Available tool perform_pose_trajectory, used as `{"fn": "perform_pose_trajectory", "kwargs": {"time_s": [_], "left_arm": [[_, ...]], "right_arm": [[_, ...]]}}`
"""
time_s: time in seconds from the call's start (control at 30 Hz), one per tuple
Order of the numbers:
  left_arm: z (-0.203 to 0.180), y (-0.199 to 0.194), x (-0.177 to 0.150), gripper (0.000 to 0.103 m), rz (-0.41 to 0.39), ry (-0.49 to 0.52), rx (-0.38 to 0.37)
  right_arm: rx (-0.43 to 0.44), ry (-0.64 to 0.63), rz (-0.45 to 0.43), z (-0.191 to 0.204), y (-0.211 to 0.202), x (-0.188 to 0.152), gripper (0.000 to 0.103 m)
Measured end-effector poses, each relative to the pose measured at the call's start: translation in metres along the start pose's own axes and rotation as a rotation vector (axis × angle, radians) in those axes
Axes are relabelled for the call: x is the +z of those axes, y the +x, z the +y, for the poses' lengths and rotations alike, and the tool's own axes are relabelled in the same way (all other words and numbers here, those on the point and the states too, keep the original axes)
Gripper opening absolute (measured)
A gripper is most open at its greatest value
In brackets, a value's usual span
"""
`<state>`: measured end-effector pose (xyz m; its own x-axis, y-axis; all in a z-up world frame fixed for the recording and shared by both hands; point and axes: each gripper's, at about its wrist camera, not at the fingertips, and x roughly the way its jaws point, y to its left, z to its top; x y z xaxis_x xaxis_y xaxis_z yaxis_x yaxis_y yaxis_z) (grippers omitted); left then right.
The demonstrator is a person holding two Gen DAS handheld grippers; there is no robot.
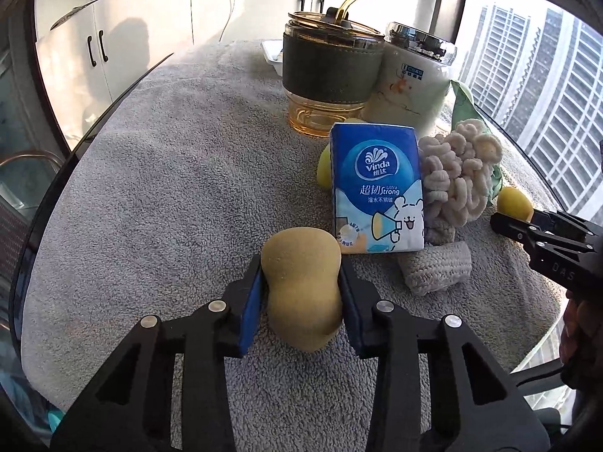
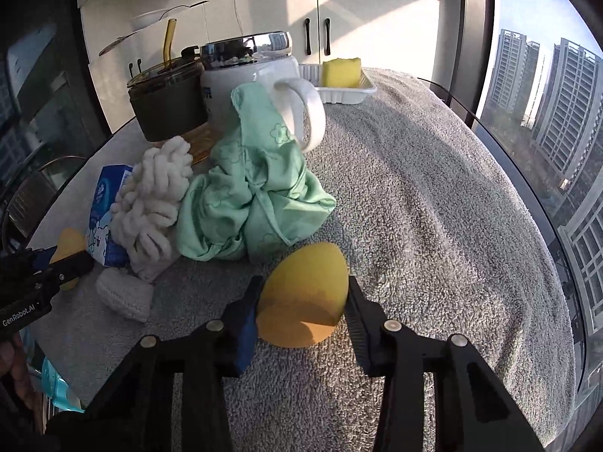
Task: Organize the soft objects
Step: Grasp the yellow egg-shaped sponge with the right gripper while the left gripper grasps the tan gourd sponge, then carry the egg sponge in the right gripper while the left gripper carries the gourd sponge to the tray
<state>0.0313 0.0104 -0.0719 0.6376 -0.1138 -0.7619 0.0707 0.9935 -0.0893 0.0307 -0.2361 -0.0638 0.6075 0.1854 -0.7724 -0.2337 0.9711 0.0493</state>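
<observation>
You're clamping both jaws on light, squashy sponges: left gripper [image 1: 301,293] pinching the gourd-shaped sponge [image 1: 301,286] at its waist, right gripper [image 2: 301,309] squeezing the egg-shaped sponge [image 2: 303,293] across its middle.

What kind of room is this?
Probably a high-rise flat's kitchen or dining corner: white cabinets, a big window onto tower blocks, and a towel-covered table with a mug.

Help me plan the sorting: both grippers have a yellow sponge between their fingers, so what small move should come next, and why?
Probably lift both straight up a little. The left gripper visibly pinches the gourd-shaped sponge, and the right gripper clamps the egg-shaped sponge; both sponges seem to rest on the grey towel. The white tray at the far edge already holds a yellow sponge, a likely destination.
</observation>
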Motion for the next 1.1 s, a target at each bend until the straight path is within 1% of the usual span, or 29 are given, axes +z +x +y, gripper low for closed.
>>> {"fn": "perform_pose_trajectory", "kwargs": {"time_s": [0.13,0.33,0.7,0.8,0.93,1.0,1.1], "left_arm": [[0.002,-0.004,0.000,0.032,-0.018,-0.016,-0.023],[0.004,-0.013,0.002,0.032,-0.033,-0.020,-0.040],[0.013,-0.036,0.011,0.032,-0.071,-0.028,-0.043],[0.021,-0.040,0.021,0.032,-0.086,-0.026,-0.037],[0.034,-0.047,0.041,0.032,-0.121,-0.019,-0.035],[0.042,-0.052,0.057,0.032,-0.149,-0.007,-0.032],[0.053,-0.058,0.086,0.032,-0.184,0.007,-0.049]], "right_arm": [[0.019,-0.010,-0.003,0.002,-0.004,-0.001,0.042],[0.026,-0.016,-0.027,0.004,-0.017,0.004,0.042],[0.012,-0.027,-0.019,-0.006,-0.030,0.009,0.042],[0.006,-0.022,-0.026,-0.014,-0.035,0.015,0.042],[-0.011,-0.026,-0.043,-0.027,-0.043,0.027,0.042],[-0.028,-0.028,-0.060,-0.038,-0.049,0.038,0.042],[-0.043,-0.027,-0.097,-0.054,-0.062,0.060,0.042]]}}
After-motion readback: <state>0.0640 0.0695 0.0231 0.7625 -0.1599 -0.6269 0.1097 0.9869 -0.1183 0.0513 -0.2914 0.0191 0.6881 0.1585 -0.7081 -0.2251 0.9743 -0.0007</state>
